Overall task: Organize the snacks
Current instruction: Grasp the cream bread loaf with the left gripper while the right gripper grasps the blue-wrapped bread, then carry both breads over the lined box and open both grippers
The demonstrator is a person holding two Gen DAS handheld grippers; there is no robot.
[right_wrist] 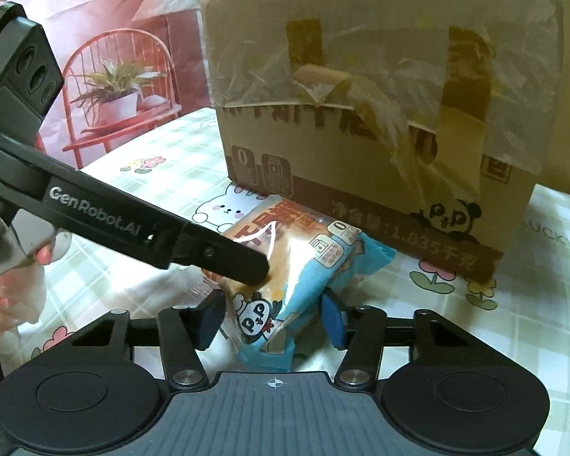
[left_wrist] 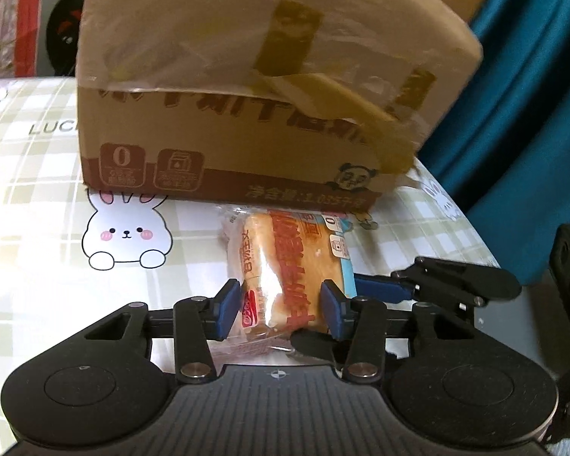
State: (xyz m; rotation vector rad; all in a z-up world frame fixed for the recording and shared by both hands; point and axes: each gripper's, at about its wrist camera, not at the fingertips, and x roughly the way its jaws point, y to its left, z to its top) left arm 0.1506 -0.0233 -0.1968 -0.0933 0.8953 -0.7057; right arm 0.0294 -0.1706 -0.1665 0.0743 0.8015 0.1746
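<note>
1. Left wrist view: the left gripper (left_wrist: pixel 281 309) has its jaws on either side of one end of the bread packet (left_wrist: pixel 285 266), both blue pads touching the wrapper, so it looks lightly grasped
2. The packet lies on the checked desk (left_wrist: pixel 38 266), its far end just in front of the taped cardboard box (left_wrist: pixel 247 95)
3. Right wrist view: the right gripper (right_wrist: pixel 271 321) straddles the blue end of the same packet (right_wrist: pixel 304 262); its left pad meets the wrapper, but the right pad appears to stand clear, so these jaws seem released
4. Risk, as I judge it: two grips on one soft packet could stretch or tear the film if the hands pull apart
5. A shallow hold on slick wrapper could slip, and squeezing harder would crush the bread
</note>
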